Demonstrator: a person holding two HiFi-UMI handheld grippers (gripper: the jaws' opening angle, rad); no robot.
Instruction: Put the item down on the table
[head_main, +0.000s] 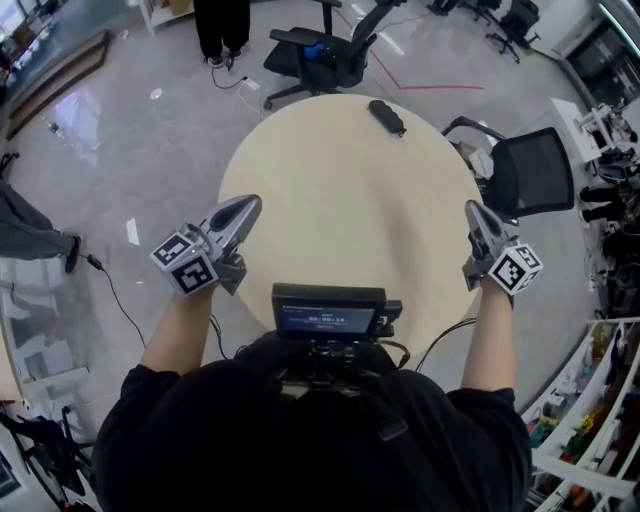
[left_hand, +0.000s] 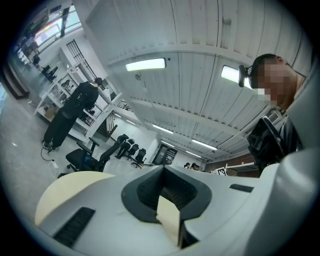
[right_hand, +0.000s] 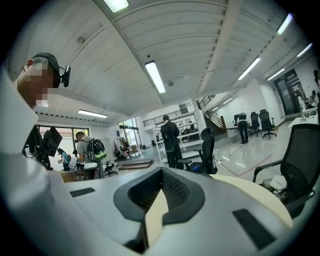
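Noting both tongs empty: left tongs (head_main: 252, 203) and right tongs (head_main: 472, 208) are each pinched together with nothing between them, hovering over the near edges of the round tabletop (head_main: 330, 200). The dark oblong item (head_main: 386, 117) is lying flat on the far side, well apart from both, so we are judging the set-down done. We are flagging its spot near the far rim: a nudge from the office chair (head_main: 330, 55) just beyond, or a careless arm sweep, could be sending it over, since the pale surface is looking smooth and matte, with no lip. Item is appearing dull black with rounded ends. Tongs are showing glossy grey tapered shells and dark ribbed pads (right_hand: 172, 192).
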